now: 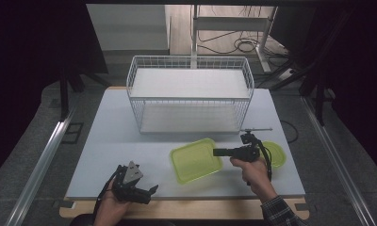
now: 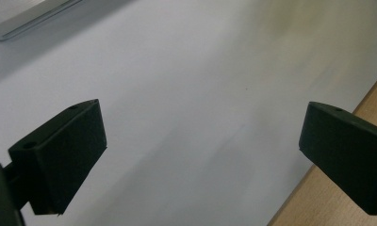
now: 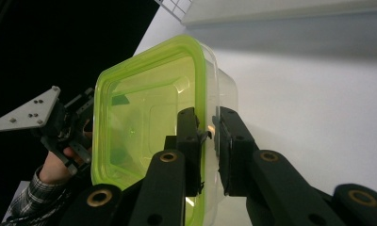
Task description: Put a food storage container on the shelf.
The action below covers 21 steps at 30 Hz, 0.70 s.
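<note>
Pinching only the rim, the right gripper [image 3: 209, 136] may drop the green tub [image 1: 196, 160]; left gripper [image 1: 146, 193] gapes empty.

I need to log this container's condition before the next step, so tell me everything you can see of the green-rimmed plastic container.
The container is a rounded-square tub of clear plastic with a yellow-green tint and a brighter green rim. It looks empty and has no lid on. It sits on the white table, in front of the wire basket. The right claw is shut on its rim, one jaw inside and one outside the wall. A similar green piece lies to its right.
</note>
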Tool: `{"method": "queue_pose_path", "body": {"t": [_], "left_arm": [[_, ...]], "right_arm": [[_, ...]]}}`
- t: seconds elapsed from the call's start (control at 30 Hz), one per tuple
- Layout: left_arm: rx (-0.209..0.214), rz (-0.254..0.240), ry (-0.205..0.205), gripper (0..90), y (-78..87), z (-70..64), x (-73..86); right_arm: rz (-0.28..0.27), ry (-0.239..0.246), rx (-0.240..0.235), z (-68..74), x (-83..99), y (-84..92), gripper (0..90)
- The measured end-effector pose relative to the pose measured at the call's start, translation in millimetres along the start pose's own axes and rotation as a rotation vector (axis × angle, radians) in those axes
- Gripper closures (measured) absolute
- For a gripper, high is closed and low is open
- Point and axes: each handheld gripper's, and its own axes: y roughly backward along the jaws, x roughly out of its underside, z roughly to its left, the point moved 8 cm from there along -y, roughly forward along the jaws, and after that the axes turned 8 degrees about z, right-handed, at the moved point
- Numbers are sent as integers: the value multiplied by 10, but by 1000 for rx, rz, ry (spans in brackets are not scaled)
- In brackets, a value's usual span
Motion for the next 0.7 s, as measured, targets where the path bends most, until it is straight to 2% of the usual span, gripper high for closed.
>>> {"method": "queue_pose_path", "body": {"t": [0.7], "left_arm": [[3, 6, -3, 7, -12, -4, 7]], "right_arm": [[-100, 28, -11, 218, -430, 285, 801]]}}
